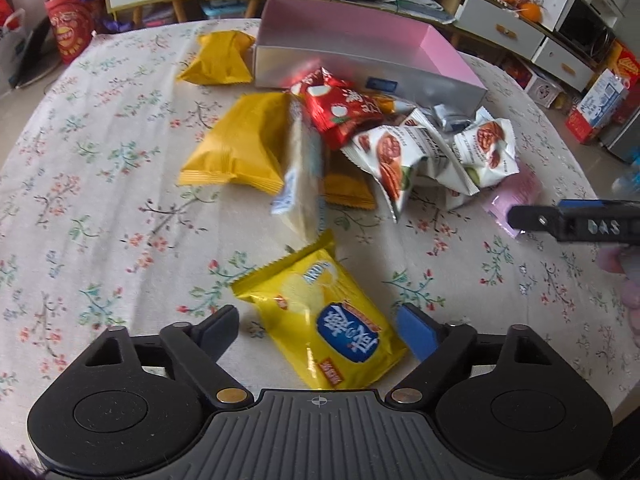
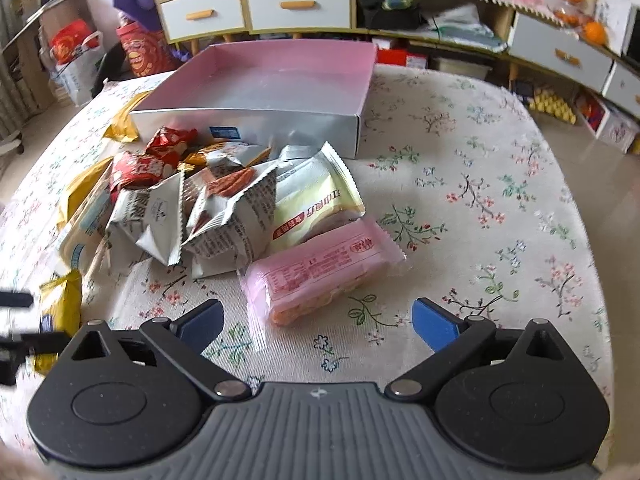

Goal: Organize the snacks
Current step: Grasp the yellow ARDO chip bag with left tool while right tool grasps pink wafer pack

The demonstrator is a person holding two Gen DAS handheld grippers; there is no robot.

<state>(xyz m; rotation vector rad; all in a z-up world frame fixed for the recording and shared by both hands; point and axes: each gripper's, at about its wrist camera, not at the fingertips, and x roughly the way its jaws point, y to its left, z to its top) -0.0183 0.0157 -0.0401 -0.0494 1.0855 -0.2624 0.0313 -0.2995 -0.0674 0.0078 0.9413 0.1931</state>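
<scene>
A: Nearest the left claw (image 1: 318, 330)?
B: It's spread, gripping nothing; a yellow chip bag (image 1: 320, 320) lies between its fingers on the floral worktop (image 1: 100, 208).
A: And the right claw (image 2: 318, 322)?
B: Spread too, with a pink wafer pack (image 2: 320, 272) just ahead, its near end between the fingers.
A: Beyond the pink wafer pack?
B: A heap of nut packets (image 2: 212, 216) and a red packet (image 2: 140, 170), possibly overlapping. Behind the heap sits the pink-lined box (image 2: 260, 92).

Pale packet (image 1: 302, 172) motion-blurred; left claw (image 2: 16, 320) cut off by edge.
</scene>
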